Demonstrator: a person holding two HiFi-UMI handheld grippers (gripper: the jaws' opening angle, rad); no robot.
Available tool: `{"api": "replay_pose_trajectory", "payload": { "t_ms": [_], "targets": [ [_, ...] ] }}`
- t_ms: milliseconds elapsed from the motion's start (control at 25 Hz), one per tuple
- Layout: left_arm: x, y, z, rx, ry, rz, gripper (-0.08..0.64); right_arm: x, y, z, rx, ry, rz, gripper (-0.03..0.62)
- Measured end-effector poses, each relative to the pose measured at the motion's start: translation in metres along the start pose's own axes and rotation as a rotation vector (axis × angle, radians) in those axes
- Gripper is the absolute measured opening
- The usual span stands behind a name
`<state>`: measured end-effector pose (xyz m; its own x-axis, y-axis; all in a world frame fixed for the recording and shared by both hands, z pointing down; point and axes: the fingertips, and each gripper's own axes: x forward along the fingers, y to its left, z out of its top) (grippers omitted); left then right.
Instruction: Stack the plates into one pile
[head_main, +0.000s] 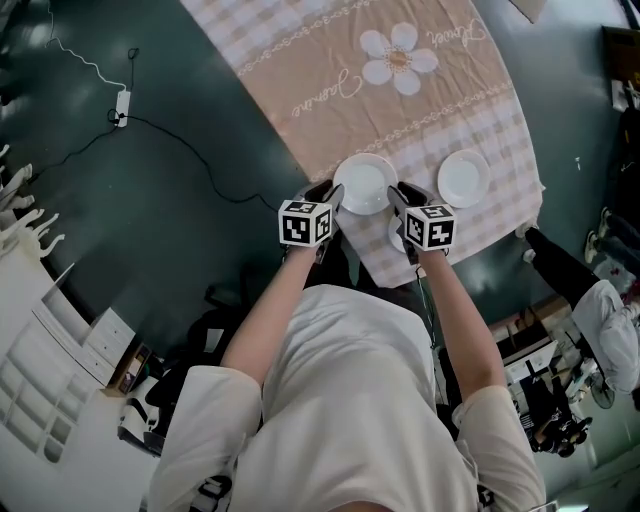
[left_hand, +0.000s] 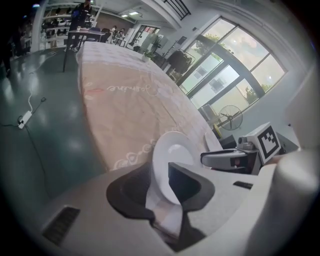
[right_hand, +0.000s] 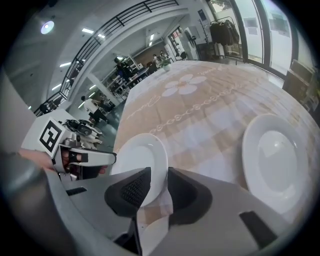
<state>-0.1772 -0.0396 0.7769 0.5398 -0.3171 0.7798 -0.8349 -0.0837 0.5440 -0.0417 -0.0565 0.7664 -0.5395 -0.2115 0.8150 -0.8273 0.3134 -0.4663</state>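
Both grippers hold one white plate (head_main: 365, 183) near the table's front edge, each on an opposite side of it. My left gripper (head_main: 330, 197) is shut on its left rim; in the left gripper view the plate (left_hand: 170, 152) stands between the dark pads of that gripper (left_hand: 160, 181). My right gripper (head_main: 398, 200) is shut on the right rim, and the plate (right_hand: 137, 160) is pinched in that gripper (right_hand: 159, 187). A second white plate (head_main: 463, 178) (right_hand: 275, 160) lies flat to the right. Another white plate (right_hand: 150, 235) shows partly below the held one.
The table wears a beige checked cloth (head_main: 330, 80) with a flower print, and its edge runs just in front of the grippers. A power strip with a cable (head_main: 122, 105) lies on the dark floor at left. A person (head_main: 600, 320) is at the right.
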Motion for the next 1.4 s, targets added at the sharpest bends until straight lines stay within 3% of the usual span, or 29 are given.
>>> {"api": "replay_pose_trajectory", "payload": {
  "t_ms": [280, 480, 800, 1040, 1400],
  "targets": [
    [0.007, 0.001, -0.006, -0.062, -0.007, 0.003, 0.095, 0.006, -0.003, -0.001, 0.018, 0.012, -0.004, 0.105],
    [0.007, 0.004, -0.011, -0.175, -0.01, -0.002, 0.057, 0.005, -0.008, 0.0, 0.126, -0.012, 0.042, 0.068],
    [0.003, -0.003, -0.005, -0.187, -0.015, 0.015, 0.054, -0.005, -0.007, 0.007, 0.199, -0.064, 0.05, 0.061],
    [0.001, -0.019, 0.0, -0.187, -0.023, 0.013, 0.052, -0.02, -0.013, 0.015, 0.203, -0.095, 0.064, 0.061],
    [0.015, -0.057, 0.021, -0.136, -0.02, -0.005, 0.052, -0.052, -0.043, 0.025, 0.248, -0.17, 0.055, 0.061]
  ]
}}
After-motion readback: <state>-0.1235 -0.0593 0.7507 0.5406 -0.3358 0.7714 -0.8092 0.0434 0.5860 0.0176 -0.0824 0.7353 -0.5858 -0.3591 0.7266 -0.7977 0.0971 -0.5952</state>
